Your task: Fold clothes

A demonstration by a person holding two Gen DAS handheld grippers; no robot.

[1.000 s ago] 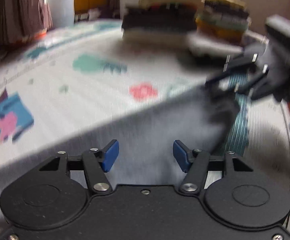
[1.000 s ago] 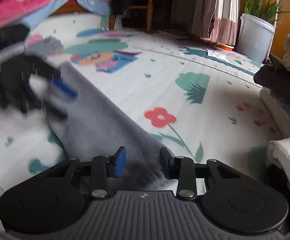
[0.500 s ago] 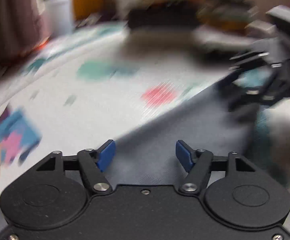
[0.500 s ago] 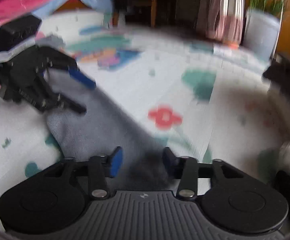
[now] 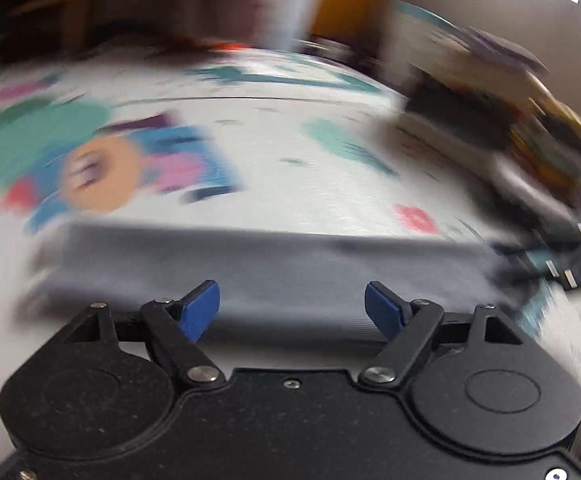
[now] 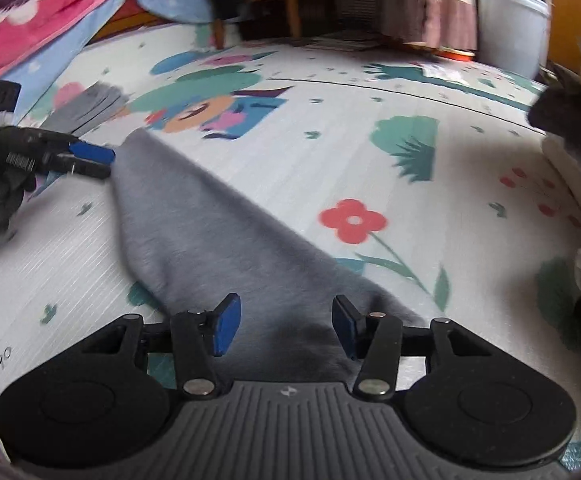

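A folded grey garment lies as a long strip on the patterned play mat. My right gripper is open, its blue pads either side of the garment's near end. My left gripper is open over the strip's long edge; the garment also shows in the blurred left wrist view. The left gripper also shows in the right wrist view, at the garment's far end. The right gripper also shows in the left wrist view, at the strip's right end.
Stacks of folded clothes stand at the mat's right side, also seen in the right wrist view. A pink and blue blanket lies at the far left. A white bucket, a curtain and chair legs stand beyond the mat.
My left gripper has swung left and now faces the garment's long side; its view is strongly blurred. Both grippers' jaws have opened wider. The garment lies flatter on the mat.
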